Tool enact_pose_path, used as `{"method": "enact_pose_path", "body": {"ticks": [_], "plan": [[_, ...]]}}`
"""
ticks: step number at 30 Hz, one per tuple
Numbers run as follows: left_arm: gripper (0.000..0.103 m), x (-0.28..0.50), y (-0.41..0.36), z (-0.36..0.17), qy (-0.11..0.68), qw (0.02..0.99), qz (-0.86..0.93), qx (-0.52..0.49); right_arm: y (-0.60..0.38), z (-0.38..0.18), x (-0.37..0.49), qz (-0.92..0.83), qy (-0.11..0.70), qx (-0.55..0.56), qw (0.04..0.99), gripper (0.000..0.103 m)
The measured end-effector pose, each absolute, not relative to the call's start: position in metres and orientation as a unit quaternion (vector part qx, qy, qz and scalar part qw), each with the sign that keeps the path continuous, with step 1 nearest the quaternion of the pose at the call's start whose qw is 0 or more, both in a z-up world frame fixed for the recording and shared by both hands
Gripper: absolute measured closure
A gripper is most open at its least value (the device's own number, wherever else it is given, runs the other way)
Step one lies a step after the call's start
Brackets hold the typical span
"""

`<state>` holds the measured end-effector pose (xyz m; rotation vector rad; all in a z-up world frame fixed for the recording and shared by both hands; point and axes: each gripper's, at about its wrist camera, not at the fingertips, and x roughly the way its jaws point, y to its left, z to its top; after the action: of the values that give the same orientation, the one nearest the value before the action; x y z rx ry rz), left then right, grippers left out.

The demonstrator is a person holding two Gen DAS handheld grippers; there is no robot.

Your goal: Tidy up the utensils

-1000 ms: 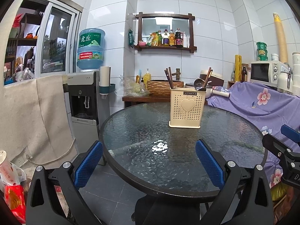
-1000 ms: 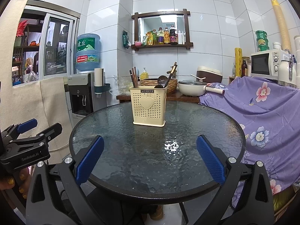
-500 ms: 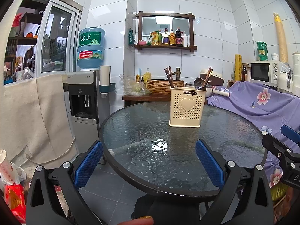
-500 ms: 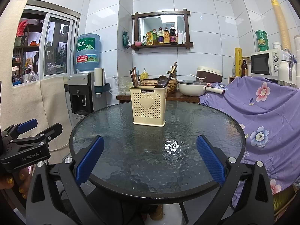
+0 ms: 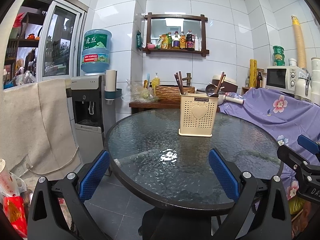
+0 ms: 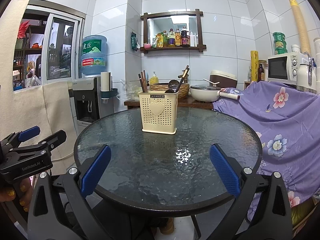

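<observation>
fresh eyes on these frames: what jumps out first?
The cream utensil holder with a heart on its front, standing alone on the round glass table, chopsticks and a ladle sticking out of it. Both grippers, left gripper and right gripper, hover open at the near rim, empty.

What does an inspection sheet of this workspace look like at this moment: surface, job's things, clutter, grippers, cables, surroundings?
Surface: round glass table, textured top, dark rim, glare patch near the middle.
Job's things: cream utensil holder upright on the table's far part; chopsticks at its left side, a ladle and more chopsticks at its right.
Clutter: nothing seen on the table besides the holder.
Grippers: left gripper open, holds nothing, short of the table's near edge; right gripper open, holds nothing, over the near edge.
Cables: white cord from a wall socket, by the floor.
Surroundings: water dispenser, wall shelf of bottles, microwave, purple floral cloth.
</observation>
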<state>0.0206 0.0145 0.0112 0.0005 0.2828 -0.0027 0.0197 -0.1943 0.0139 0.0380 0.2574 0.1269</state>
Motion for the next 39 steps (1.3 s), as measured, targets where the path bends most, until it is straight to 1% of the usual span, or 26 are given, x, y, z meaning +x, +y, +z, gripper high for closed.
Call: {"method": "enact_pose_path", "body": {"ticks": [39], "plan": [[0.006,0.0227,0.0126,0.0114,0.151,0.988,0.002,0.001,-0.1949,0.0094,0.0205,0.064,0.13,0.018,0.989,0.006]]}}
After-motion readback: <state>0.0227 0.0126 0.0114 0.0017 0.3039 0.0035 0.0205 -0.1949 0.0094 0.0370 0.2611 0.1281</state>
